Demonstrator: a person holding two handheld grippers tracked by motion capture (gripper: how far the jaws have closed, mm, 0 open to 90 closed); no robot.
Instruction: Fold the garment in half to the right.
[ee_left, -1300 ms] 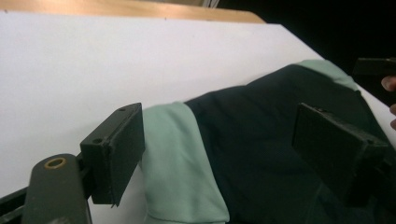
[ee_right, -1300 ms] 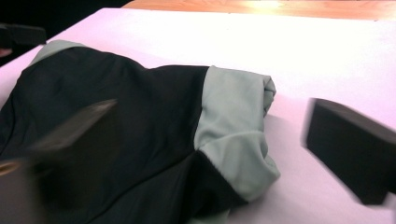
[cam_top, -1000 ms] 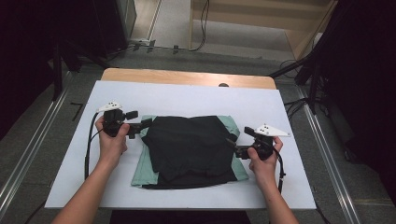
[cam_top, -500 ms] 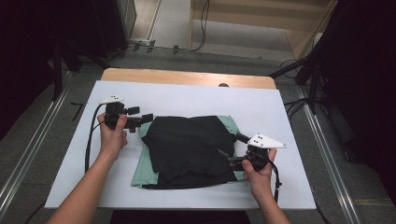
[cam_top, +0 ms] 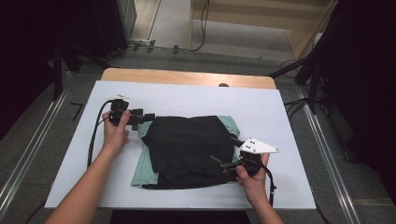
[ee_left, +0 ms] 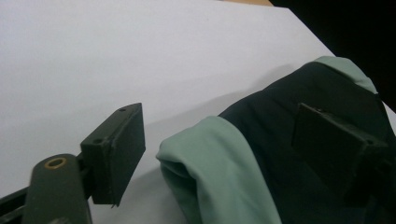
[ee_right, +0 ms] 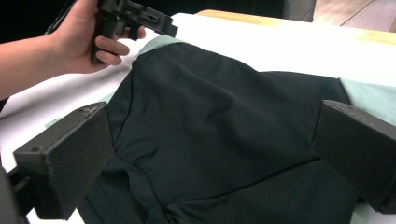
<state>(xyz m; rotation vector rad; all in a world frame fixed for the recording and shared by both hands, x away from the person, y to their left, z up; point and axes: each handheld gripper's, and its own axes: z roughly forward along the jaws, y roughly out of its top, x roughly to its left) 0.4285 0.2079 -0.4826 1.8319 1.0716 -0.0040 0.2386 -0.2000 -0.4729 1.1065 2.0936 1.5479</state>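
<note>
Garments: black cloth (cam_top: 189,144) stacked on mint-green cloth (cam_top: 145,170), mid white table (cam_top: 289,116). Both soft, light, limp; will sag, likely slide apart, so pinch both layers at folded edge/corner. No containers. L gripper (cam_top: 145,115) at far-left corner, jaws just been closing, green fold between, not pressed. R gripper (cam_top: 223,165) at near-right edge, jaws wide, nothing gripped.

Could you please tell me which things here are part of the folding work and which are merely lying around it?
In the job:
- black fabric garment, lying on top
- pale green fabric garment, beneath it
- left gripper, open about the green fold, its fingers just closing
- right gripper, open over the black cloth

Just about:
- white table sheet
- wooden table edge
</note>
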